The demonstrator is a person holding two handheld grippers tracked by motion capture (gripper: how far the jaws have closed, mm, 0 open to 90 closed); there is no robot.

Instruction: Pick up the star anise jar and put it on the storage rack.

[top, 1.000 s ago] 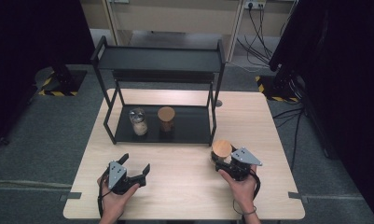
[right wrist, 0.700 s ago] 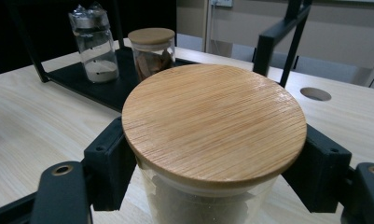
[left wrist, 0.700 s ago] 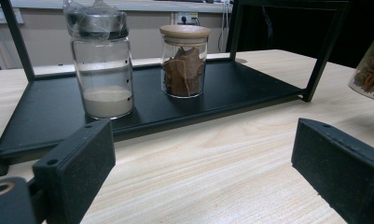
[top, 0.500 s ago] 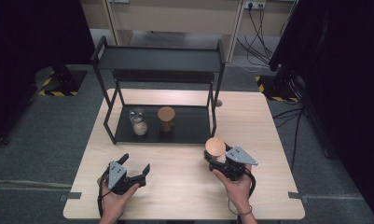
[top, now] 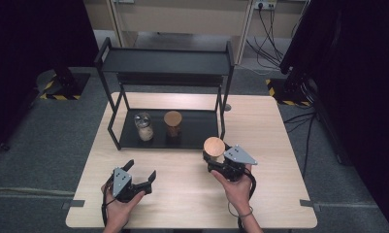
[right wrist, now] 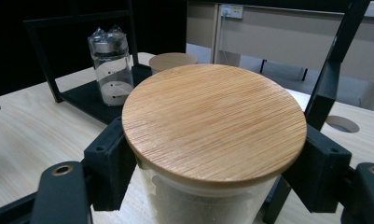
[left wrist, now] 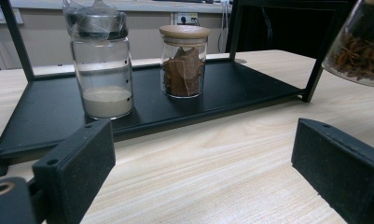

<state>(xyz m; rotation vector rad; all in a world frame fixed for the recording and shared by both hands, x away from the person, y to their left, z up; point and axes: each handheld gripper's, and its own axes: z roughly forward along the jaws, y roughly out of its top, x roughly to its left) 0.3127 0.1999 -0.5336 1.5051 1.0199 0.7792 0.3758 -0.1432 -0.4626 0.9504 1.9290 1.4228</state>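
Jar (top: pixel 214 145) with a wooden lid (right wrist: pixel 212 121), clamped between the pads of the right tongs (top: pixel 216 159), narrowed hard onto the glass just under the lid. Carried clear of the surface (top: pixel 182 199), off the wood and in the air. Shifted over the last second from further right on the surface, leftward and toward the black rack (top: pixel 165 62), and raised a little on the way. Now just in front of the rack's right front leg, close to the lower shelf (top: pixel 197 128) but not yet over it. Seen from the left gripper view as a glass belly at the upper right, filled with what looks like star anise.

Left tongs (top: pixel 141 170) spread wide, nothing between them, resting low at the near left of the surface, same place as a second ago.

On the lower shelf, unchanged: powder jar (top: pixel 144 127) at left, bark jar (top: pixel 172 124) beside it, bare shelf to their right.

Judged from this: transport leg under way, placement not yet done. Likely destination the free right part of the lower shelf. Still to come: a pass inside the front leg, under the upper shelf, then lowering and release.
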